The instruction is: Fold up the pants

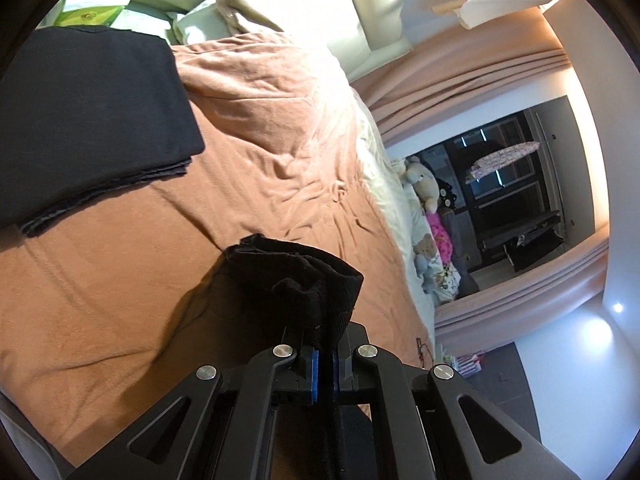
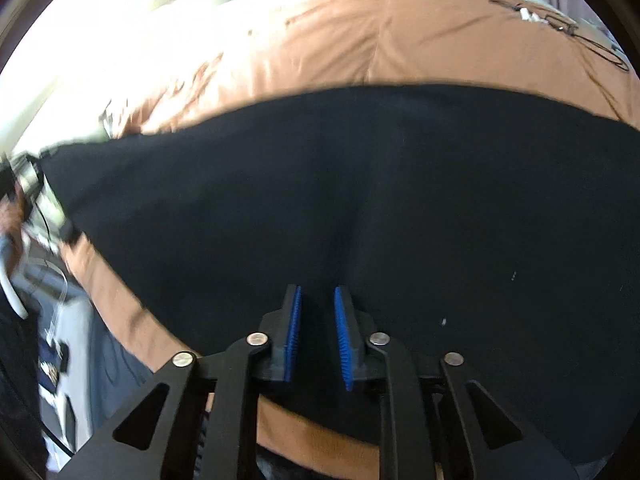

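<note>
Left wrist view: the left gripper (image 1: 325,356) has its blue pads (image 1: 315,376) pressed nearly together on a bunched end of the black pants (image 1: 304,276), which rises from between them above the brown bedspread (image 1: 260,128). A folded black garment stack (image 1: 88,120) lies on the bedspread, well apart from the gripper, toward the pillows (image 1: 200,24). In the right wrist view, the right gripper (image 2: 317,320) stands with a clear gap between its ribbed blue pads (image 2: 294,332), over the broad black pants (image 2: 360,200) spread on the bedspread (image 2: 360,44); whether the tips touch the cloth cannot be told.
</note>
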